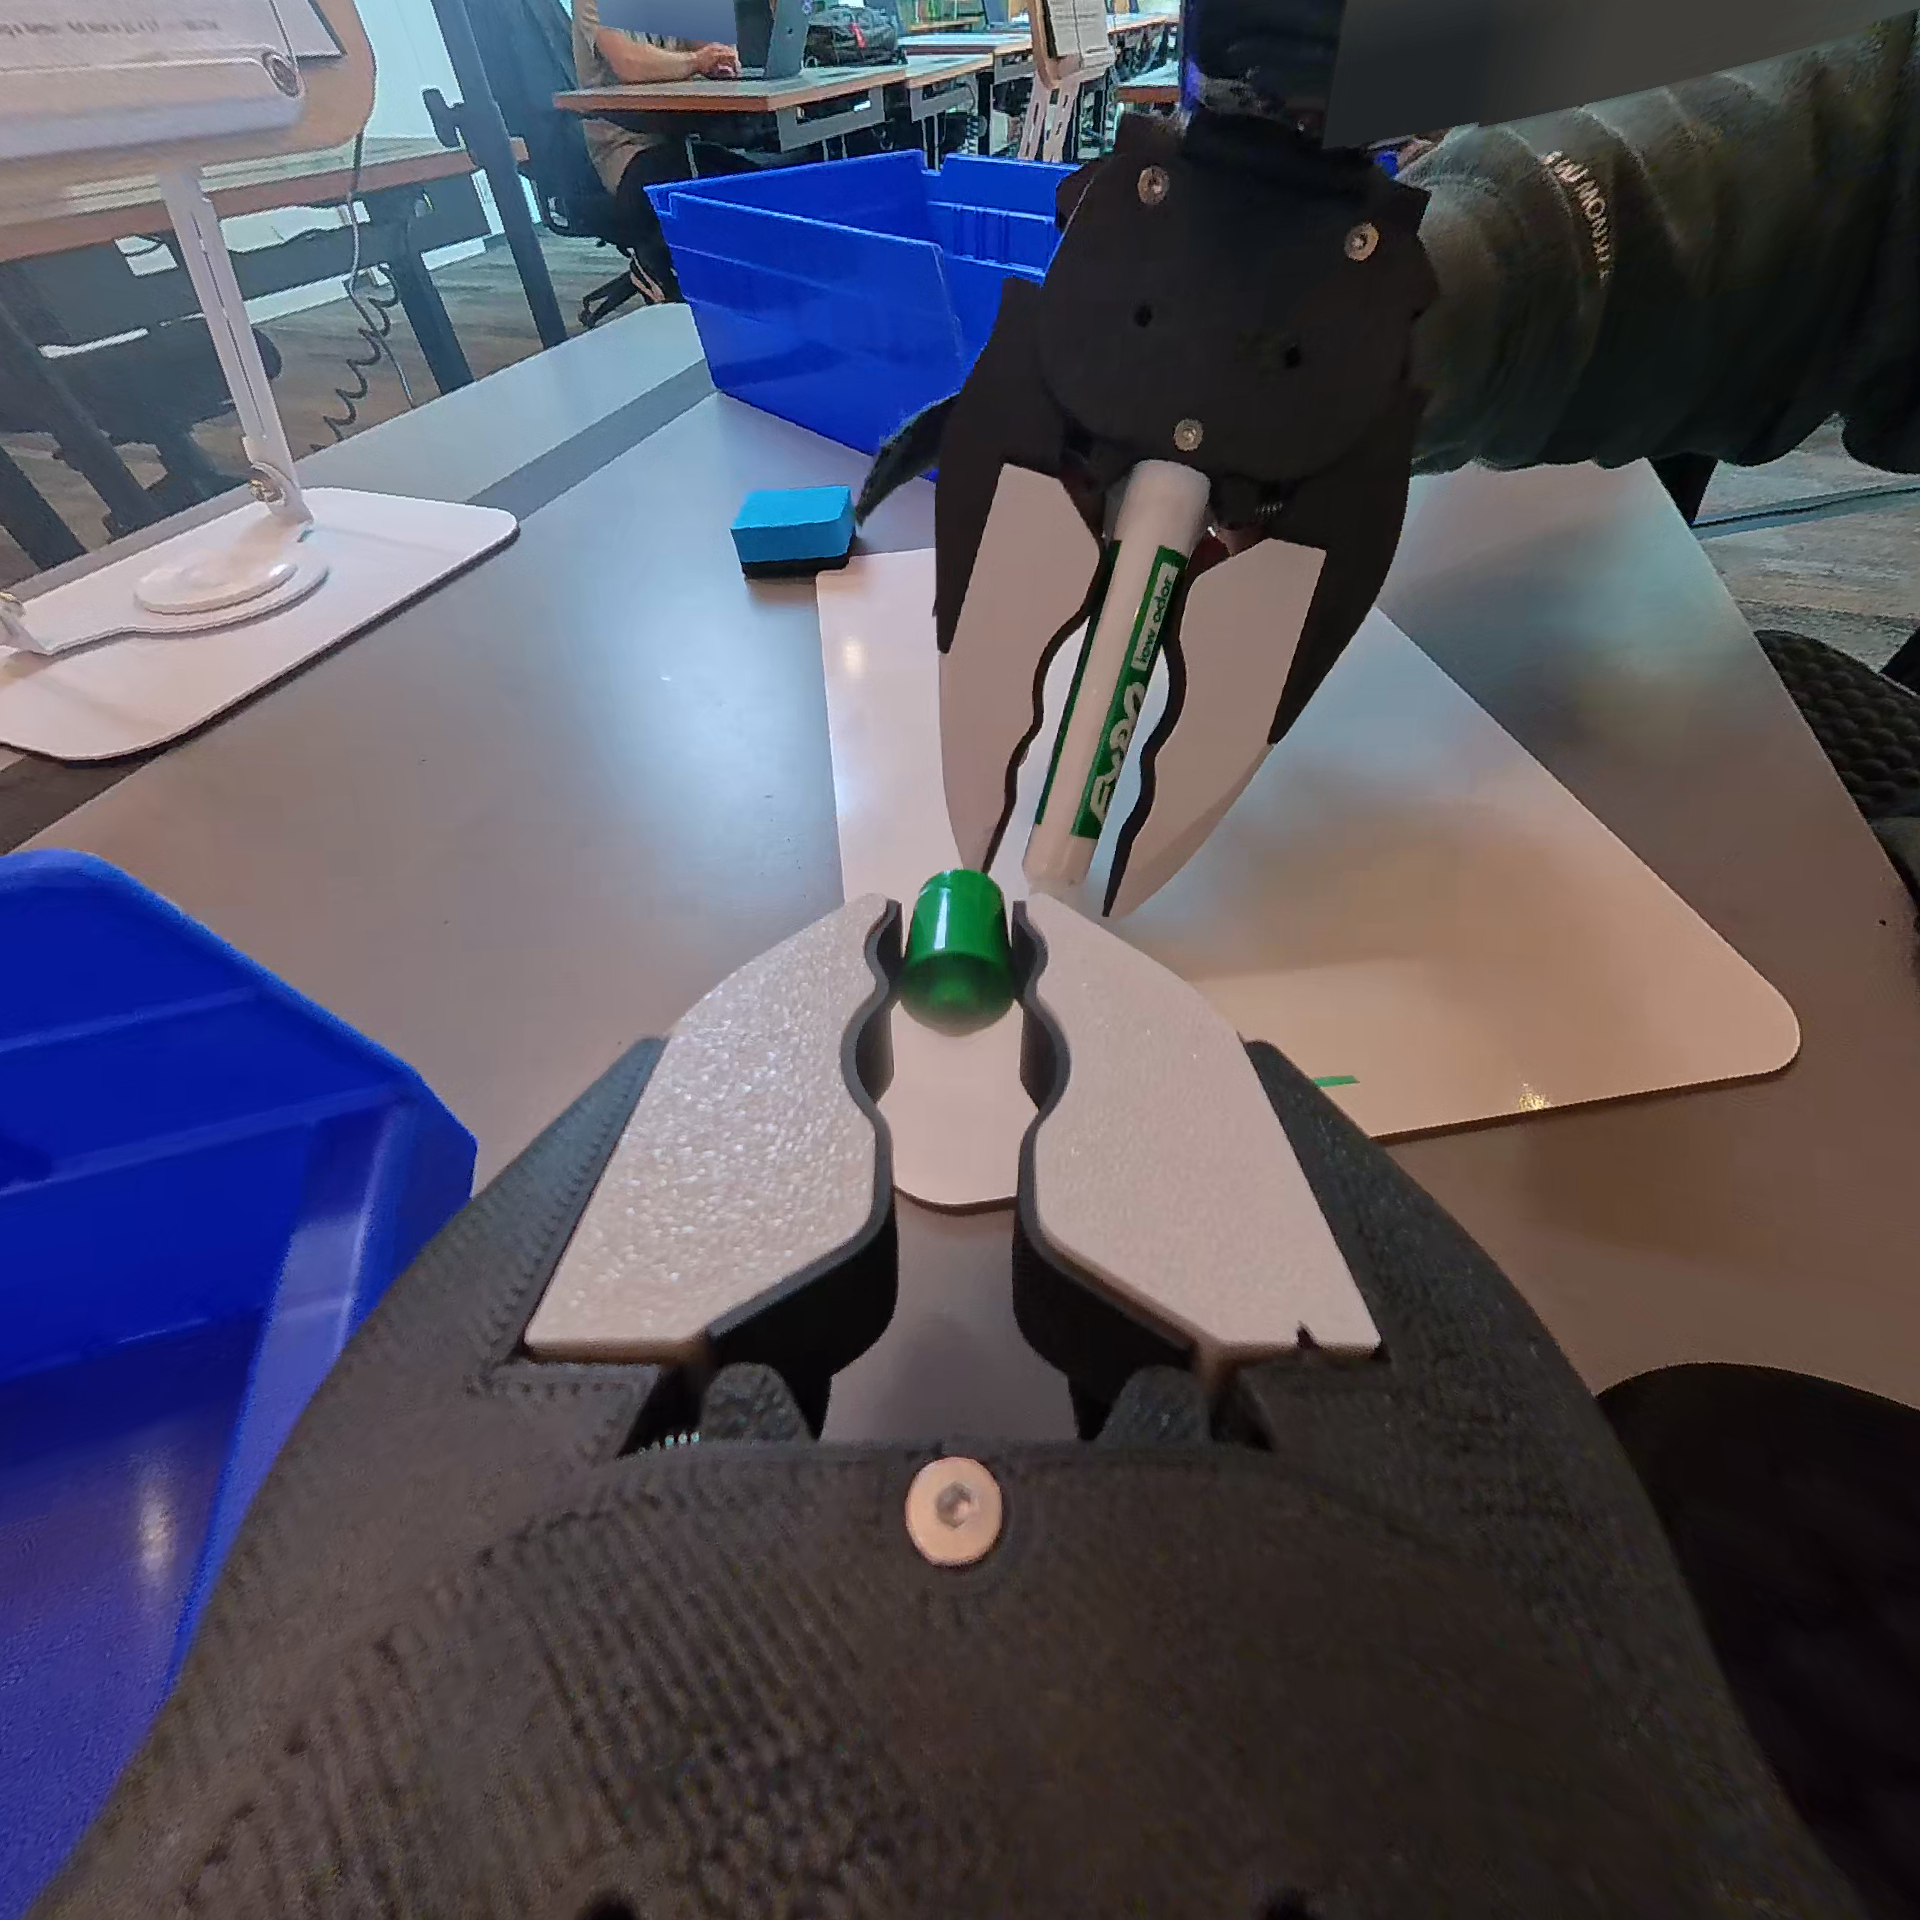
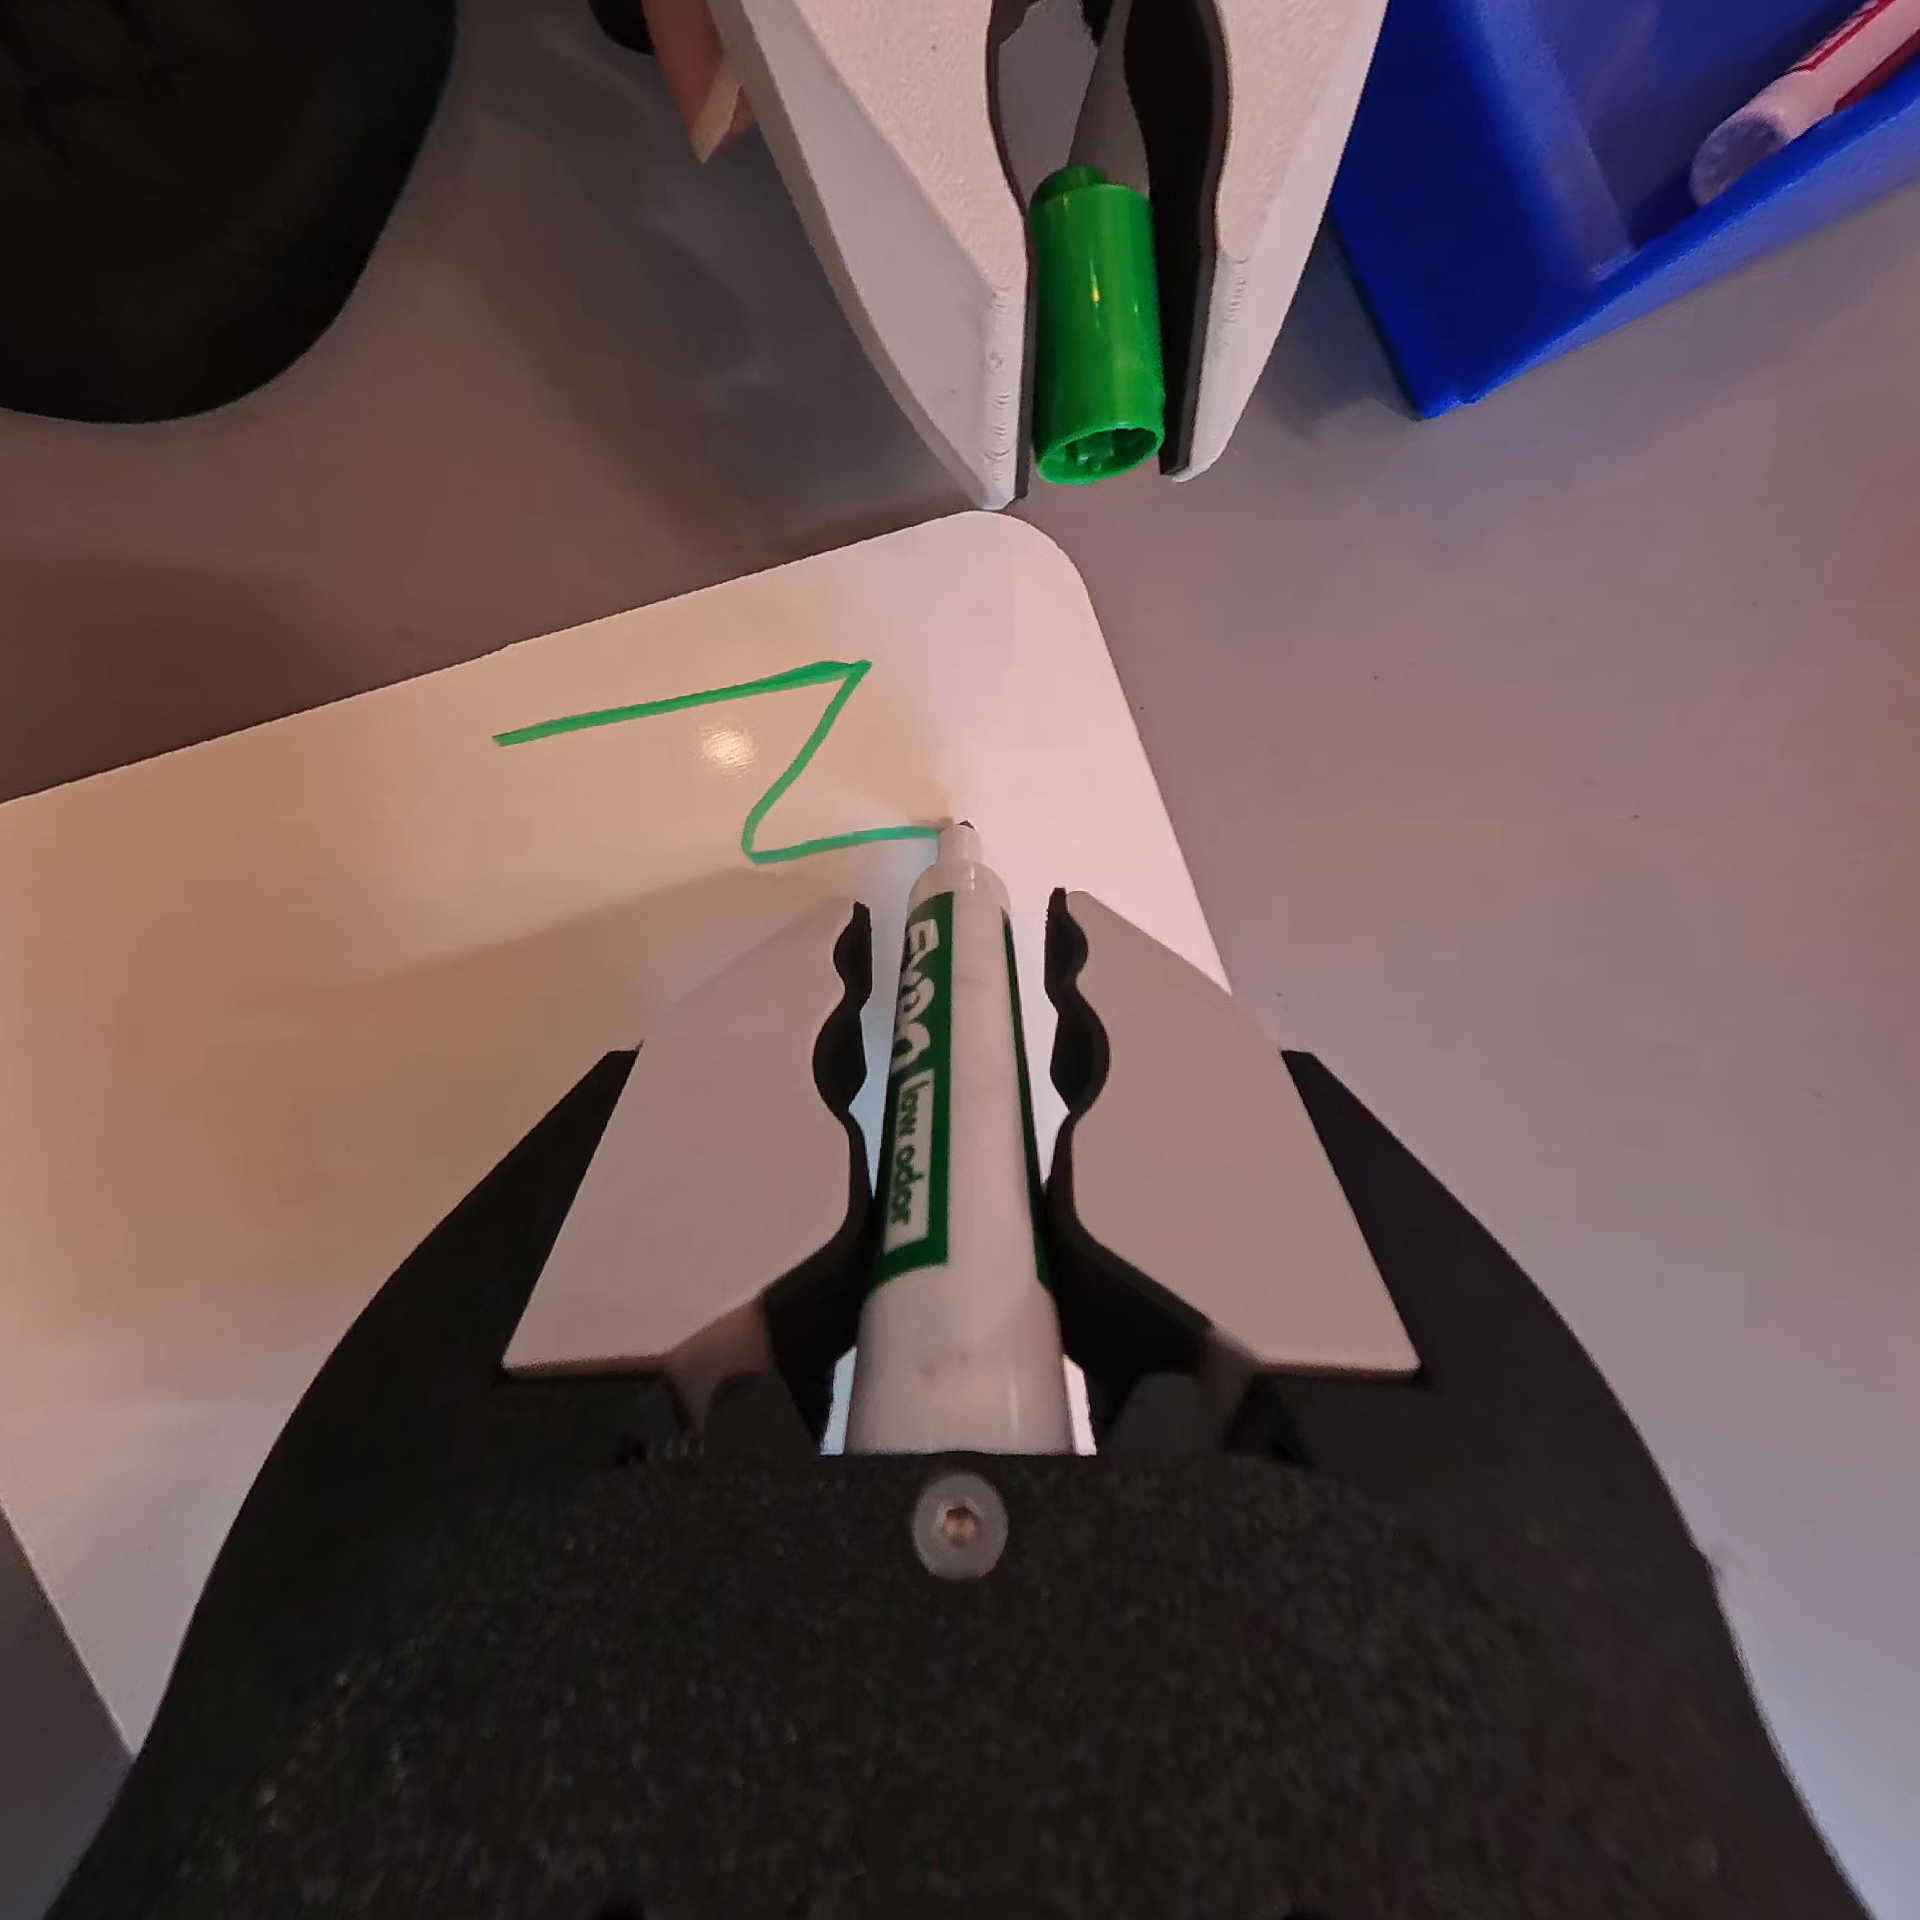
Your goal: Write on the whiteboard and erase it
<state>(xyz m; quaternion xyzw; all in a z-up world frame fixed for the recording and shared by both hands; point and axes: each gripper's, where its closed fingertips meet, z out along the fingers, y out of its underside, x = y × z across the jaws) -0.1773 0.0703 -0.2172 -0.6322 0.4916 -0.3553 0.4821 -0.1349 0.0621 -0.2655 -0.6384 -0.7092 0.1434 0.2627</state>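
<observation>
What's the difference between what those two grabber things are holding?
The right hand-held gripper is shut on the marker, a long white barrel with its tip on the whiteboard. The left hand-held gripper is shut on the cap, short, all green, held just off the board's corner. Both are green-themed parts of one pen.

Left hand-held gripper (image 1: 957, 940): black ribbed printed body; pale grey textured fingers (image 1: 748, 1132) with wavy black inner edges; silver screw; right hand-held gripper (image 2: 958, 914) alike; dark green sleeve (image 1: 1662, 260).
</observation>
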